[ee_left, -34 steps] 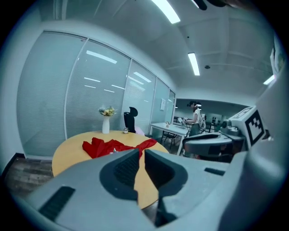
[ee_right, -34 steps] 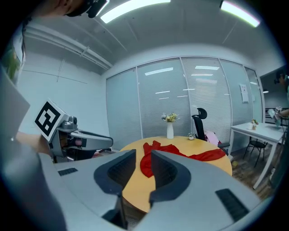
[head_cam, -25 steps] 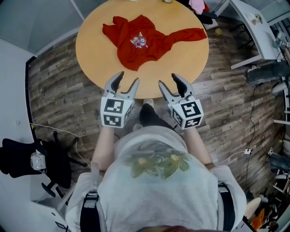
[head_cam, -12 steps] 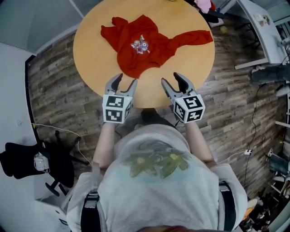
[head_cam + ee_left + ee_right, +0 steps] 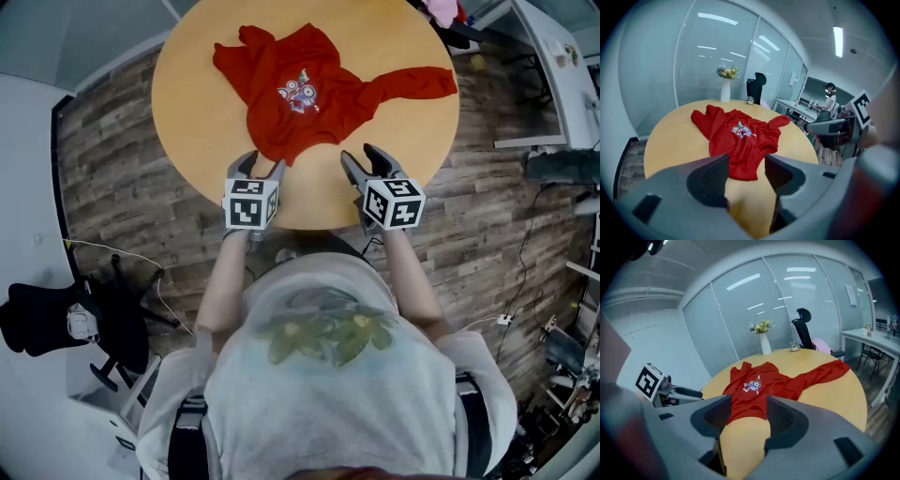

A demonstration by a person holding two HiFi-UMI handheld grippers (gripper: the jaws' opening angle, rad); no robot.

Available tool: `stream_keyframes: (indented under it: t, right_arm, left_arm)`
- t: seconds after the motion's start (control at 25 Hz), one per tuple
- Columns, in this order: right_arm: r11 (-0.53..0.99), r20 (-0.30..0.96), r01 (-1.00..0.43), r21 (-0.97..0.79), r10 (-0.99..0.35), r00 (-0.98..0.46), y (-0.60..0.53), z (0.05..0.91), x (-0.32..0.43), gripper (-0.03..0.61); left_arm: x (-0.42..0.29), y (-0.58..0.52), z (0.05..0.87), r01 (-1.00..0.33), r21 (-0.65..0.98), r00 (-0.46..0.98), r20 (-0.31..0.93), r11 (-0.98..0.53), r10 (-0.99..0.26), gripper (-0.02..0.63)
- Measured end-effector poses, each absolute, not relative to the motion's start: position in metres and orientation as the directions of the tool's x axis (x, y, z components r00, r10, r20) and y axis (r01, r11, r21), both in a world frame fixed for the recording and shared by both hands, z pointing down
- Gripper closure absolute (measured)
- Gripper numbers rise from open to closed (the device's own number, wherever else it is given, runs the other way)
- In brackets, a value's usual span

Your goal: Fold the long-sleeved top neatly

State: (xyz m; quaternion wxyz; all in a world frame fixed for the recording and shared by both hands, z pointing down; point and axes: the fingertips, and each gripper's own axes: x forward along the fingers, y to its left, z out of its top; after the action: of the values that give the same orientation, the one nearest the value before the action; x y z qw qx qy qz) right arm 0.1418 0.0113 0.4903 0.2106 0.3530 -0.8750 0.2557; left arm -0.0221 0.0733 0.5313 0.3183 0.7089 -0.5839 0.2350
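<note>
Jaws on the left gripper (image 5: 263,163) stood apart with nothing between them, and the right gripper (image 5: 359,155) was likewise parted and empty. Both were held side by side, close together, over the near edge of the round wooden table (image 5: 197,122), each with its marker cube toward the person.

Just ahead of the two grippers lay the red long-sleeved top (image 5: 300,94), unfolded and rumpled, chest print (image 5: 298,92) facing up. Its lower hem came nearest to the left gripper, just beyond that gripper's tips; whether it touched them could not be told. From the body one sleeve (image 5: 412,82) ran out flat, ahead of the right gripper and off to its right. The other sleeve was bunched at the far shoulder, ahead of the left gripper and a little to its left.

Seen from the left gripper (image 5: 746,166), the top (image 5: 740,140) showed through the gap on bare tabletop (image 5: 670,140), and a white vase of flowers (image 5: 725,89) stood at the far rim. Seen from the right gripper (image 5: 745,411), the garment (image 5: 759,385) lay straight ahead, with the vase (image 5: 765,344) beyond it.
</note>
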Motion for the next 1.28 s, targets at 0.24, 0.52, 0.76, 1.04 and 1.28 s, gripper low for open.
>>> stream_keyframes:
  t: [0.24, 0.52, 0.76, 1.04, 1.28]
  right_arm:
    - [0.562, 0.646, -0.756, -0.334, -0.448, -0.618, -0.021, 0.540, 0.141, 0.354]
    - [0.470, 0.739, -0.806, -0.359, -0.384, -0.553, -0.061, 0.601, 0.139, 0.354]
    - [0.536, 0.824, -0.812, -0.233, -0.335, -0.458, -0.067, 0.637, 0.137, 0.401]
    - [0.571, 0.814, -0.788, -0.229, -0.332, -0.477, -0.055, 0.633, 0.138, 0.520]
    - [0.642, 0.814, -0.742, -0.194, -0.317, -0.487, -0.018, 0.620, 0.153, 0.524]
  left_arm:
    - [-0.040, 0.060, 0.579, -0.983, 0.182, 0.162, 0.777, -0.030, -0.609, 0.393]
    - [-0.062, 0.044, 0.623, -0.985, 0.159, 0.103, 0.849, 0.064, -0.518, 0.393]
    - [-0.054, 0.044, 0.646, -0.994, 0.104, 0.072, 0.874, 0.040, -0.480, 0.394]
    - [-0.050, 0.052, 0.638, -0.993, 0.105, 0.060, 0.851, 0.058, -0.521, 0.568]
    - [-0.035, 0.080, 0.617, -0.990, 0.128, 0.082, 0.854, 0.055, -0.514, 0.572]
